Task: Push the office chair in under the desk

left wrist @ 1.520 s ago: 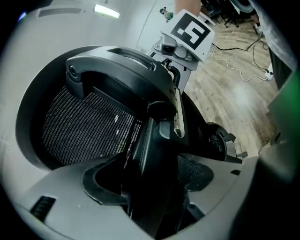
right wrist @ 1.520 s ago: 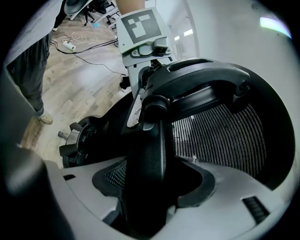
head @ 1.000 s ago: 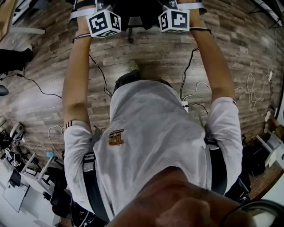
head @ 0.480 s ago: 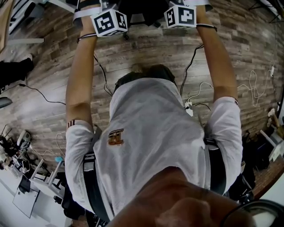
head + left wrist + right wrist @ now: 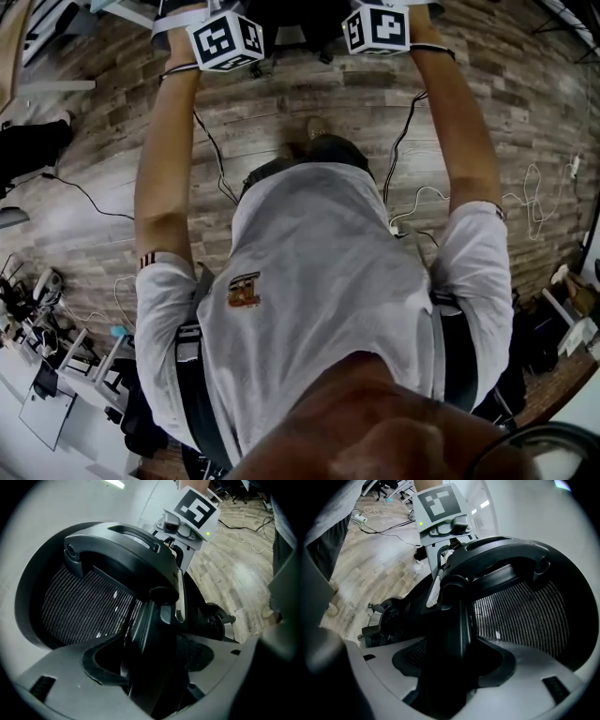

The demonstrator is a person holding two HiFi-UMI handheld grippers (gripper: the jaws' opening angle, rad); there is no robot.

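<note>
The left gripper (image 5: pixel 151 686) is clamped on the office chair (image 5: pixel 119 550). Its two grey jaws sit at 5 and 7 o'clock in the left gripper view. The dark upright bar of the backrest frame (image 5: pixel 150 644) is pinched between them, running up toward 12 o'clock. The mesh backrest (image 5: pixel 79 606) spreads out toward 9 o'clock, and the wood-plank floor (image 5: pixel 234 573) shows at 2 o'clock.

The right gripper (image 5: pixel 445 686) grips the same frame in the same way. Its jaws are closed on the dark bar, with the mesh toward 3 o'clock and the floor toward 10 o'clock. Each gripper shows in the other's view near 12 o'clock, just beside the top of the frame.

In the head view the person's two bare forearms reach straight out toward 12 o'clock. The left marker cube (image 5: pixel 225 39) is at 11 o'clock and the right marker cube (image 5: pixel 378 30) at 1 o'clock. The chair appears only as a dark shape between and beyond the cubes, cut off by the top edge. A grey shirt (image 5: pixel 319 281) fills the centre. Cables (image 5: pixel 211 150) trail across the planks below the arms.
</note>
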